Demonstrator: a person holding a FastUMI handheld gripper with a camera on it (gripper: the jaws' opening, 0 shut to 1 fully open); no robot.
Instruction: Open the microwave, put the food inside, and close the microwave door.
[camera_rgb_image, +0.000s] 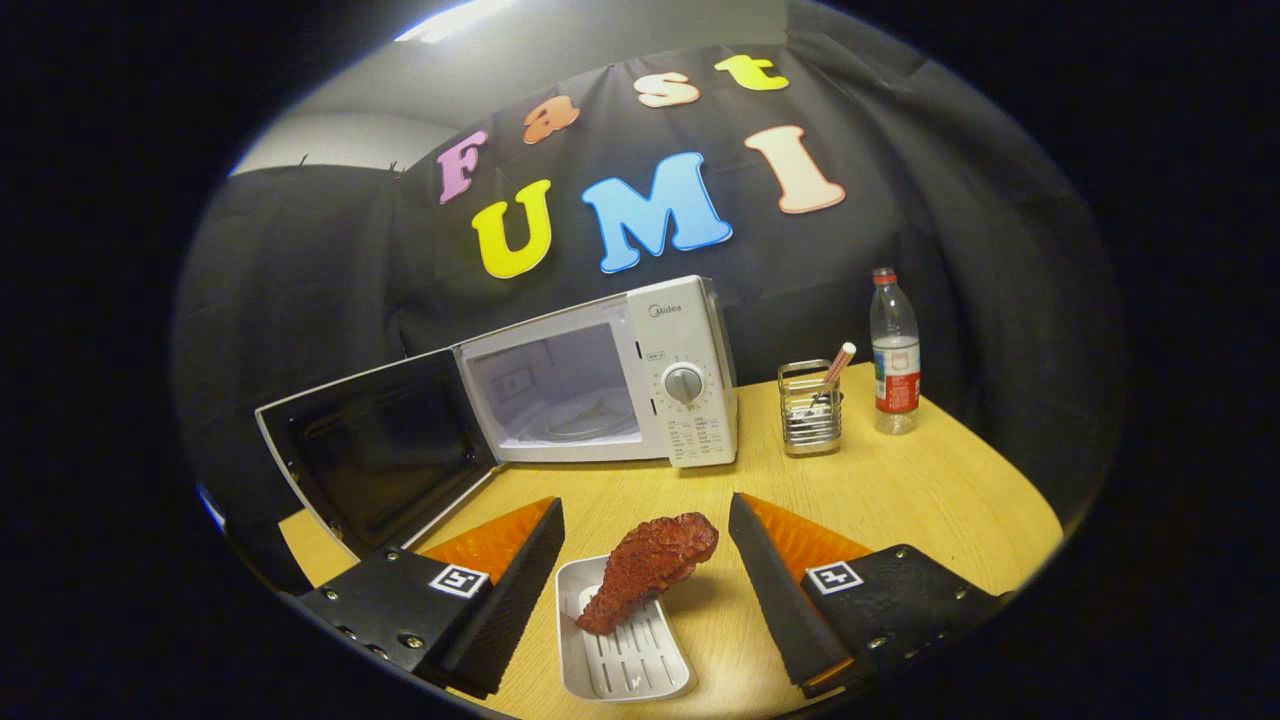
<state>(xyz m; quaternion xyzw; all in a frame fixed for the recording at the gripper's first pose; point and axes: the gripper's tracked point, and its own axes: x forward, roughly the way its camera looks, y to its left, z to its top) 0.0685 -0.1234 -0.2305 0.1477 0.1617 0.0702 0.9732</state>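
A white microwave (640, 380) stands at the back of the wooden table (900, 500), its door (375, 450) swung wide open to the left and its cavity bare. A reddish-brown fried drumstick (650, 567) lies with one end on a small white tray (620, 640) and its thick end over the tray's far rim. My gripper (645, 565) is open, its two fingers spread on either side of the drumstick and tray, touching neither.
To the right of the microwave stands a metal wire holder (810, 410) with a striped straw in it. A clear plastic bottle (895, 355) with a red label stands beyond it near the table's back right edge.
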